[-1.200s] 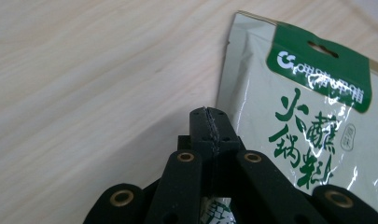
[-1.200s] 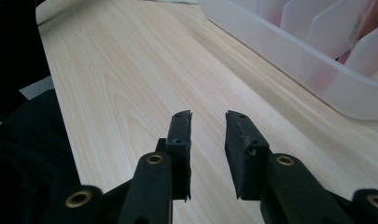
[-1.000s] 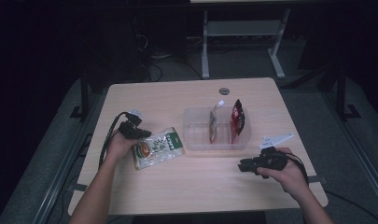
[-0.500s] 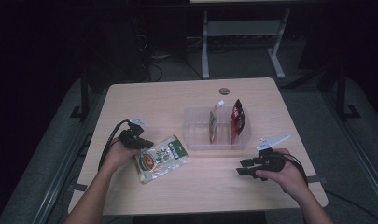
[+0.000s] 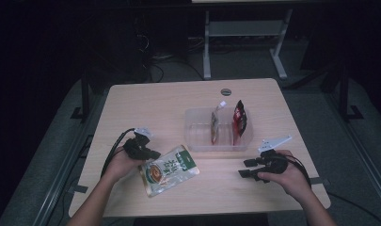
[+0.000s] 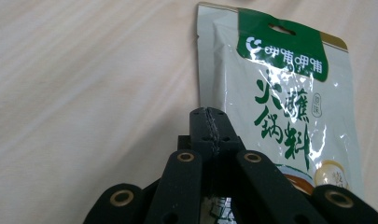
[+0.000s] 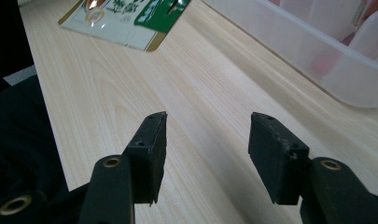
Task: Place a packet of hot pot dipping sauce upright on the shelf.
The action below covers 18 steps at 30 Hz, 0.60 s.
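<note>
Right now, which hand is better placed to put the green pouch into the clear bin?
Left. The left gripper is shut on the pouch edge. The right gripper is open on nothing, away from the pouch, though nearer the bin.

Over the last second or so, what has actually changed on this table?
The left gripper, shut on the green-and-white pouch, has dragged it toward the person and turned it askew, away from the clear bin. The right gripper has just been opening its jaws, with nothing between them, while its hand kept its place. The bin and the packets standing in it stayed put.
</note>
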Available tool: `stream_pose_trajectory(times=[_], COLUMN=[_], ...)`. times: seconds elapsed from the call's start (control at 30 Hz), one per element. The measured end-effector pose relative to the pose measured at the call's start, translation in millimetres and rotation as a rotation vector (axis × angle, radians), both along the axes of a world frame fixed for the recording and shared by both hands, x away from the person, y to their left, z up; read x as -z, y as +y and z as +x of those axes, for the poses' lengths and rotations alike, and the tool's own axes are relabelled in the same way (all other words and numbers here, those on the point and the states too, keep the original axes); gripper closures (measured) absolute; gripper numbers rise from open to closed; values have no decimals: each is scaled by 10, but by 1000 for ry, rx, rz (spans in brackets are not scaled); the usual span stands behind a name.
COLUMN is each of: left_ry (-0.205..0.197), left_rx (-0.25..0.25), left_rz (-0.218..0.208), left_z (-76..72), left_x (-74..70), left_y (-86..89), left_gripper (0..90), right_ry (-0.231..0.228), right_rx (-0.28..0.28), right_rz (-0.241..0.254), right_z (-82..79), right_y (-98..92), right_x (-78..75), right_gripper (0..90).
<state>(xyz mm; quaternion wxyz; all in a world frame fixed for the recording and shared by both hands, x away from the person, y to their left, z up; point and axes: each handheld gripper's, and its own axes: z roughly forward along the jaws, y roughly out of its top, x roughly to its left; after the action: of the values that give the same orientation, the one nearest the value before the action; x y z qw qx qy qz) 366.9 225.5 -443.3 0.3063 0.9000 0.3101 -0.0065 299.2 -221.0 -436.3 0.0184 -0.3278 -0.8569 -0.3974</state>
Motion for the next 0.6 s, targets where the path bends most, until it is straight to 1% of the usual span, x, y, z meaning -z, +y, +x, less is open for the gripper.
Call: stream_pose_trajectory(times=[0.03, 0.1, 0.2, 0.27, 0.33, 0.4, 0.47, 0.53, 0.6], left_ry=[0, 0, 2, 6, 7, -5, -9, -20, -35], left_rx=[15, 23, 47, 65, 78, 92, 94, 82, 75], left_rz=[2, -12, -22, -34, -37, -34, -42, -61, -79], left_z=[-42, -103, -172, -215, -230, -244, -260, -289, -339], left_x=[-9, -15, -21, -16, -14, -20, -52, -99, -139], left_y=[-15, -40, -82, -142, -182, -224, -230, -216, -186], left_gripper=[899, 899, 899, 899, 899, 899, 899, 898, 898], right_ry=[-1, -1, -1, 0, 0, 1, -4, -8, 7], right_rx=[3, 4, 3, 2, 1, 1, 1, -1, 3], right_rz=[2, 2, 0, -1, -1, -1, -1, 2, 1], right_z=[0, 3, 8, 8, 7, 6, 8, 13, 15], right_y=[-3, -5, 2, 9, 16, 17, 10, 0, -7], right_x=[-2, -2, 6, 9, 8, 7, 6, 8, 13], right_gripper=[465, 464, 462, 460, 459, 459, 458, 455, 449])
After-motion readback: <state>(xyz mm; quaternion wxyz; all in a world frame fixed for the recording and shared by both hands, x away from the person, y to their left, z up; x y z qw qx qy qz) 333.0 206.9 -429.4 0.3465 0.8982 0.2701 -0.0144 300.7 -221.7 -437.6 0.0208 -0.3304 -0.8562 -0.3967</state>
